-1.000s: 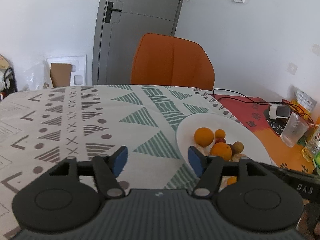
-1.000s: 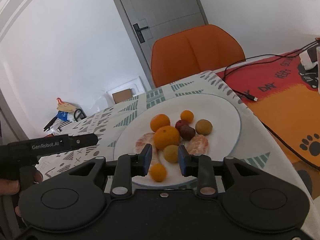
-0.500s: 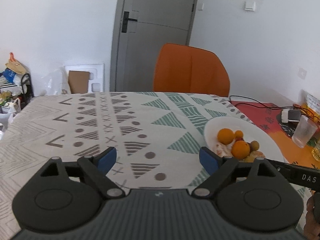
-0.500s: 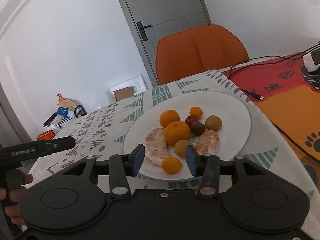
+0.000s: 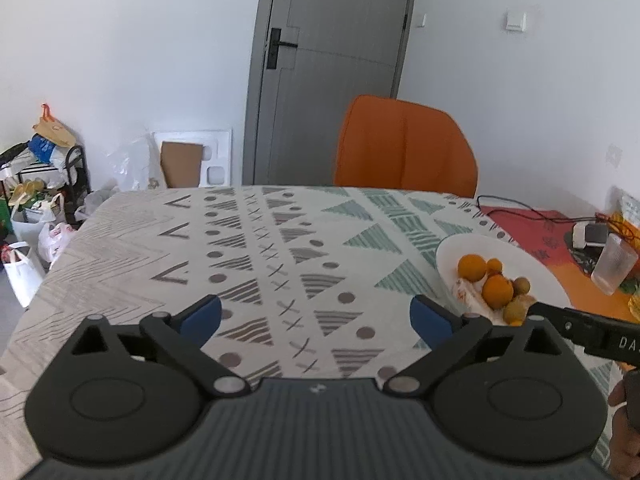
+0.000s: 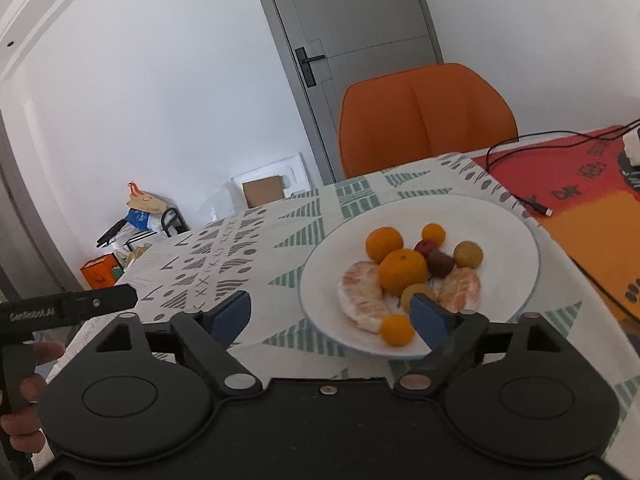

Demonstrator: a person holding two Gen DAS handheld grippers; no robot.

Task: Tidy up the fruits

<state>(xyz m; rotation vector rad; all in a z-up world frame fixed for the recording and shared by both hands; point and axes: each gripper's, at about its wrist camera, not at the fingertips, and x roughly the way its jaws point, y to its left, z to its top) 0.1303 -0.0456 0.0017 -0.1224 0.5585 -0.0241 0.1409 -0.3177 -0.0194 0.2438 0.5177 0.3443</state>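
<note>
A white plate [image 6: 508, 240] on the patterned tablecloth holds several fruits: a large orange [image 6: 402, 271], a second orange [image 6: 384, 243], small kumquats [image 6: 396, 330], two peeled citrus pieces [image 6: 360, 300], dark plums [image 6: 440, 262] and a brownish round fruit [image 6: 468, 254]. My right gripper [image 6: 331, 318] is open and empty, held above the plate's near left rim. My left gripper [image 5: 316, 318] is open wide and empty over the cloth, left of the plate [image 5: 452, 248].
An orange chair [image 5: 404, 148] stands at the table's far side. A red and orange mat [image 6: 580, 184] with a black cable [image 6: 516, 196] lies right of the plate. A plastic cup [image 5: 612, 264] stands at the right. Bags and a rack [image 5: 36, 184] sit on the floor left.
Both grippers have opened wider and pulled back and up from the plate. The left gripper has swung leftward, so the plate sits farther right in its view.
</note>
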